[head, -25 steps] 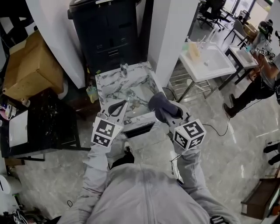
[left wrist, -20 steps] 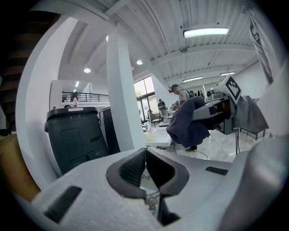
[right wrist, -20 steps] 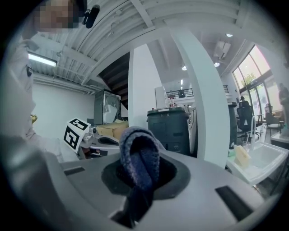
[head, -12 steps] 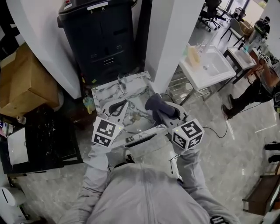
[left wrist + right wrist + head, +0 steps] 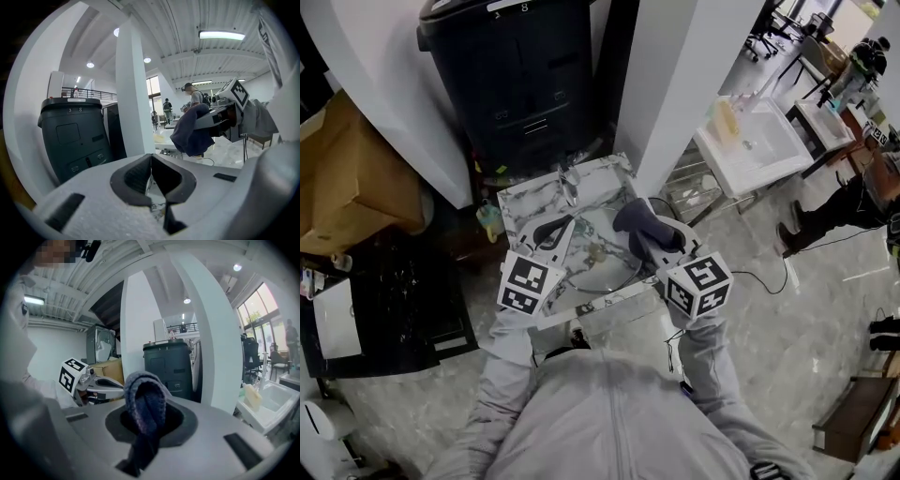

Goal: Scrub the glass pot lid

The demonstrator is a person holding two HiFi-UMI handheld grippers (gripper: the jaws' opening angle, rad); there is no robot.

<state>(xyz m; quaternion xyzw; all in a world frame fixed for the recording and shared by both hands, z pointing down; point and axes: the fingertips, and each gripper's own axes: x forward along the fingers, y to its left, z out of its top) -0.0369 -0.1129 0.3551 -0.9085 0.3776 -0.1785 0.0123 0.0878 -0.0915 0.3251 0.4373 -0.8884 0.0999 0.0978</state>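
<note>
The glass pot lid [image 5: 605,260] is a clear round disc held over the marble-patterned sink top [image 5: 534,194]. My left gripper [image 5: 562,225] is at the lid's left rim, and in the left gripper view its jaws [image 5: 151,174] are pressed together on a thin clear edge. My right gripper [image 5: 650,236] is shut on a dark blue-grey cloth [image 5: 637,220], which hangs at the lid's right side. In the right gripper view the cloth [image 5: 145,401] bulges up between the jaws [image 5: 147,425]. The cloth [image 5: 190,131] also shows in the left gripper view.
A large black bin [image 5: 525,70] stands behind the sink top, beside a white pillar [image 5: 675,84]. A cardboard box [image 5: 347,178] is at the left, with a dark shelf unit [image 5: 384,291] below it. A white basin [image 5: 750,141] and a person [image 5: 853,202] are at the right.
The head view has swung a little, so the lid now shows as a fuller disc between the grippers. Both grippers keep their hold and stay close together.
</note>
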